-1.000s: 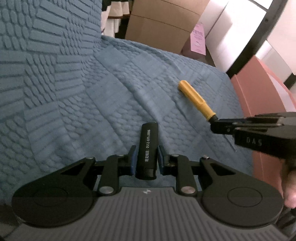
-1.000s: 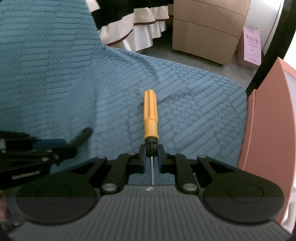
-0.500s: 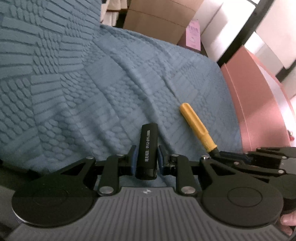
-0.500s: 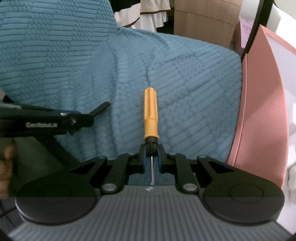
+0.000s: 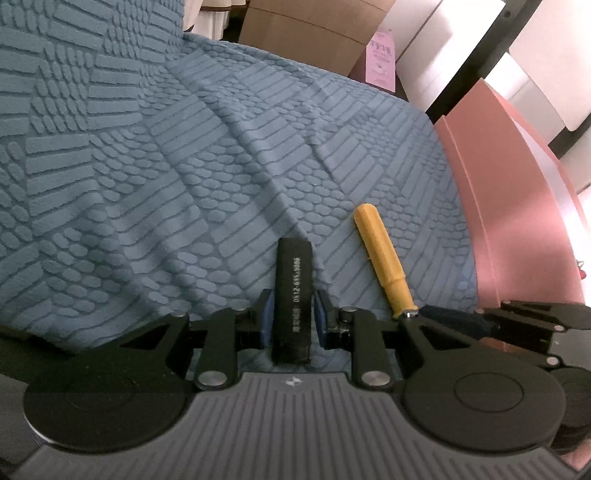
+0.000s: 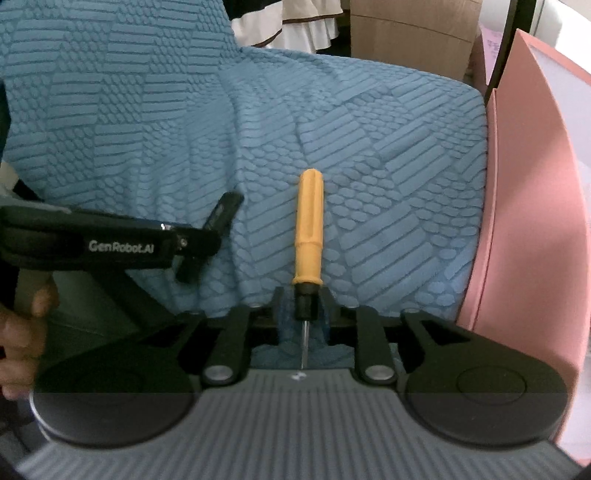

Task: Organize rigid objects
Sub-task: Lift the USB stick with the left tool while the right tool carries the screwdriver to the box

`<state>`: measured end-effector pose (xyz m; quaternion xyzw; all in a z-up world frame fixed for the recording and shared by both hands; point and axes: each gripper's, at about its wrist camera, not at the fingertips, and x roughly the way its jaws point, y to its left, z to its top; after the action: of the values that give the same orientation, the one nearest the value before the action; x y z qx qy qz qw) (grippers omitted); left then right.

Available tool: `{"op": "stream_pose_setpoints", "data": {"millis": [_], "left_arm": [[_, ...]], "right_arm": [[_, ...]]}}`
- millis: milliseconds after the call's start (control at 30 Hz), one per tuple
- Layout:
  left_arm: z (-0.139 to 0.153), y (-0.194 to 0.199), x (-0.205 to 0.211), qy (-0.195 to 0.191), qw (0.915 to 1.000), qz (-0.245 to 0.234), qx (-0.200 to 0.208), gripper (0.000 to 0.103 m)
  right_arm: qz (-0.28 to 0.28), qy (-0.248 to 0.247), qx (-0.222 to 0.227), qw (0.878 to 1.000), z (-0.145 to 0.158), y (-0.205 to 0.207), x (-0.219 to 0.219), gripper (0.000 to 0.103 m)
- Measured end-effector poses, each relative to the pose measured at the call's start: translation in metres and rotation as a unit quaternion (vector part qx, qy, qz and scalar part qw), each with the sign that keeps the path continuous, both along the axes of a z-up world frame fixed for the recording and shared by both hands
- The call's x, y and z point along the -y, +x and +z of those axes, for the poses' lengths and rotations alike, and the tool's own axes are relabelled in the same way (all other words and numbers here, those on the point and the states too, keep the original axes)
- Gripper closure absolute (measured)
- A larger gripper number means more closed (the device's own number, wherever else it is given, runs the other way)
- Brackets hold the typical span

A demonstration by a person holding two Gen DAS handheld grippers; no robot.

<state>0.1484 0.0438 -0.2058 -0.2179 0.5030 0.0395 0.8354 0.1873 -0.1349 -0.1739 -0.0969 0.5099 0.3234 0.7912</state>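
Note:
My left gripper (image 5: 293, 314) is shut on a black rectangular bar (image 5: 293, 280) with white printed digits, held over the blue quilted cover (image 5: 184, 147). My right gripper (image 6: 304, 308) is shut on a yellow-handled screwdriver (image 6: 310, 236), gripping its black collar, with the thin metal shaft pointing back toward the camera. The screwdriver also shows in the left wrist view (image 5: 380, 254), just right of the bar. The left gripper and bar show in the right wrist view (image 6: 218, 221), left of the screwdriver.
A pink bin wall (image 5: 517, 206) stands at the right edge of the cover, and also shows in the right wrist view (image 6: 532, 192). Cardboard boxes (image 5: 314, 33) and a pink paper (image 5: 382, 57) stand beyond the far edge. A hand (image 6: 22, 332) holds the left gripper.
Both grippers have pulled back toward the near edge of the cover and drawn close side by side, each still holding its object. The pink bin has come nearer on the right.

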Motion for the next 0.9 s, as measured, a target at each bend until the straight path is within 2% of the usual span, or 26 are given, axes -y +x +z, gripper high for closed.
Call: {"op": "stream_pose_setpoints", "data": {"millis": [67, 200, 367, 433, 600, 633, 667, 767, 900], "left_arm": [[0.000, 0.002, 0.001, 0.007, 1.0000, 0.001, 0.002, 0.076], [-0.002, 0.005, -0.001, 0.002, 1.0000, 0.009, -0.003, 0.073], [0.004, 0.002, -0.004, 0.011, 0.9995, 0.010, 0.030, 0.072], [0.007, 0.001, -0.004, 0.017, 0.9992, 0.004, 0.037, 0.071], [0.001, 0.003, 0.000, 0.020, 0.9996, -0.001, 0.018, 0.071], [0.001, 0.004, 0.002, 0.022, 0.9996, -0.005, 0.019, 0.071], [0.000, 0.003, 0.002, 0.024, 0.9995, -0.007, 0.020, 0.071], [-0.002, 0.005, 0.005, 0.027, 0.9995, -0.010, 0.015, 0.071], [-0.004, 0.006, 0.009, 0.030, 0.9992, -0.016, 0.021, 0.071]], "right_arm": [[-0.002, 0.011, -0.002, 1.000, -0.001, 0.003, -0.001, 0.067], [-0.011, 0.018, -0.004, 1.000, -0.006, 0.009, -0.006, 0.066], [-0.002, 0.013, 0.013, 1.000, -0.007, 0.004, -0.013, 0.065], [0.006, 0.007, 0.020, 1.000, -0.008, 0.002, -0.014, 0.066], [0.001, 0.003, 0.035, 0.999, -0.009, 0.002, -0.016, 0.070], [0.000, 0.000, 0.038, 0.999, -0.009, 0.002, -0.016, 0.079], [-0.003, -0.008, 0.045, 0.999, -0.009, 0.001, -0.016, 0.082], [-0.016, 0.008, 0.036, 0.999, -0.004, 0.003, -0.010, 0.083], [-0.031, -0.003, 0.062, 0.998, 0.000, 0.004, -0.004, 0.083]]}}
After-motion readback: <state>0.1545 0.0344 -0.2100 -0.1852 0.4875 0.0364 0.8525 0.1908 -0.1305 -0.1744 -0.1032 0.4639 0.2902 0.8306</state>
